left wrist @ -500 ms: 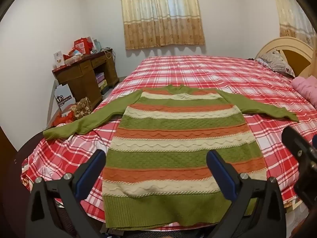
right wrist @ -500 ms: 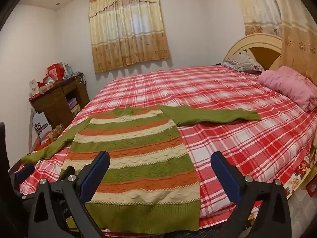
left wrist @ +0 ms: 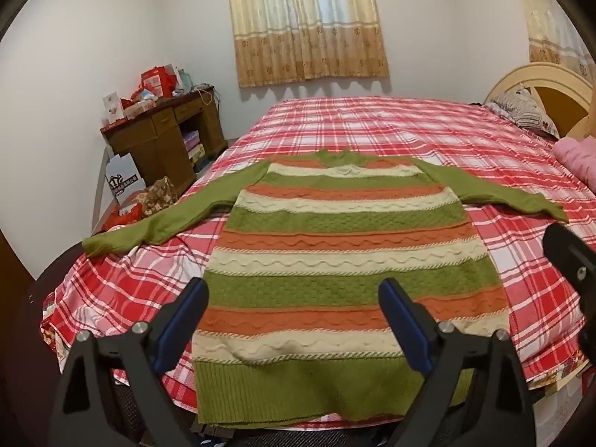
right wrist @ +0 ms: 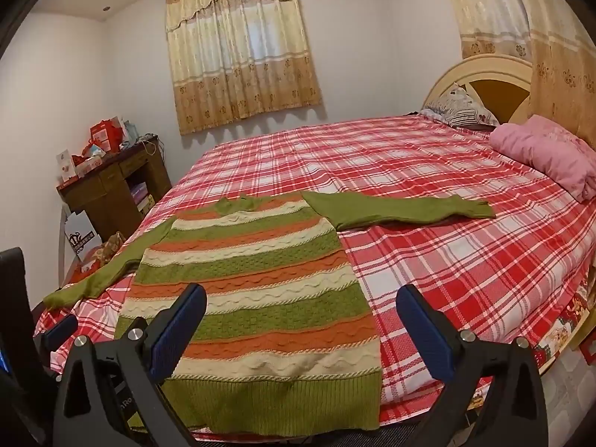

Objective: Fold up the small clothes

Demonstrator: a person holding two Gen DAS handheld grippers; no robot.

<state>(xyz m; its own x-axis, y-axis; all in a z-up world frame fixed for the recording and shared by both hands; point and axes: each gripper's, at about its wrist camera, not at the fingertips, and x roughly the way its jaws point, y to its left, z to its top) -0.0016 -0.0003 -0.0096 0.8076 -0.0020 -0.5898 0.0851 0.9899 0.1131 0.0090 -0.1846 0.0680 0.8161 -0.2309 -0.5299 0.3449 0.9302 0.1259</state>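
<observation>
Room: bedroom with a red plaid bed (left wrist: 372, 130), curtained window (left wrist: 305, 22) and wooden desk (left wrist: 164, 141) at the left wall.
Sweater: striped green, orange and cream sweater (left wrist: 346, 260) lies flat on the bed's near end, sleeves spread, hem toward the cameras.
Left gripper (left wrist: 294, 320): jaws wide apart, holding nothing, above the hem.
Right gripper (right wrist: 301, 327): jaws wide apart, holding nothing, over the sweater's right edge.

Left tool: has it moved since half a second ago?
Yes. The left tool has eased forward and down: against the striped sweater, its hem sits lower and the curtain higher in the left wrist view.
</observation>
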